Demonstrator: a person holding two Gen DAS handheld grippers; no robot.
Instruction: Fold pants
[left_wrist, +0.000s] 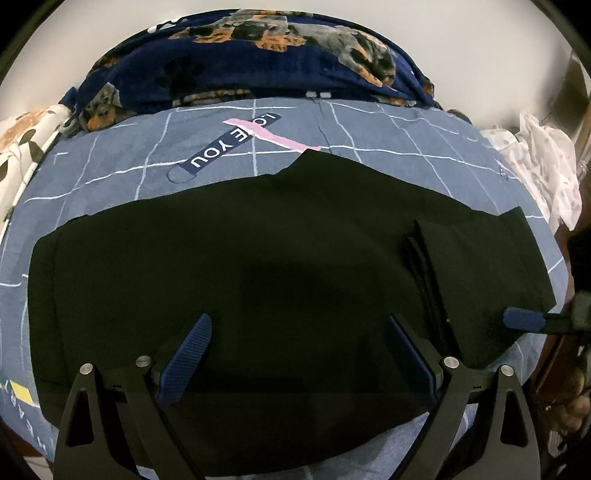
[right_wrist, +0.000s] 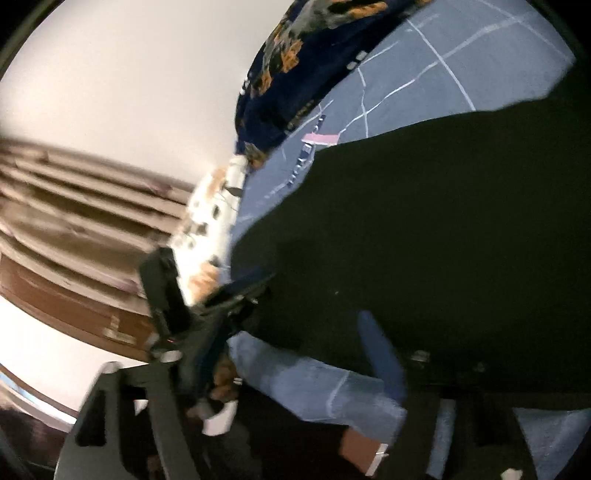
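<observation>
Black pants (left_wrist: 258, 258) lie flat, folded over, on the blue grid-patterned bedsheet (left_wrist: 110, 173), layered edges at right.

1. We see even, soft indoor light in both views, with no hard glare.
2. The black pants (left_wrist: 258, 240) swallow detail; we make out only one faint shadow patch.
3. Left wrist view is sharp; right wrist view is smeared by motion blur.
4. Fisheye bending and dark corners frame both.

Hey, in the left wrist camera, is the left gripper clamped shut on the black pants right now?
No, the left gripper hangs with its blue pads wide apart above the black pants, pinching no fabric.
</observation>
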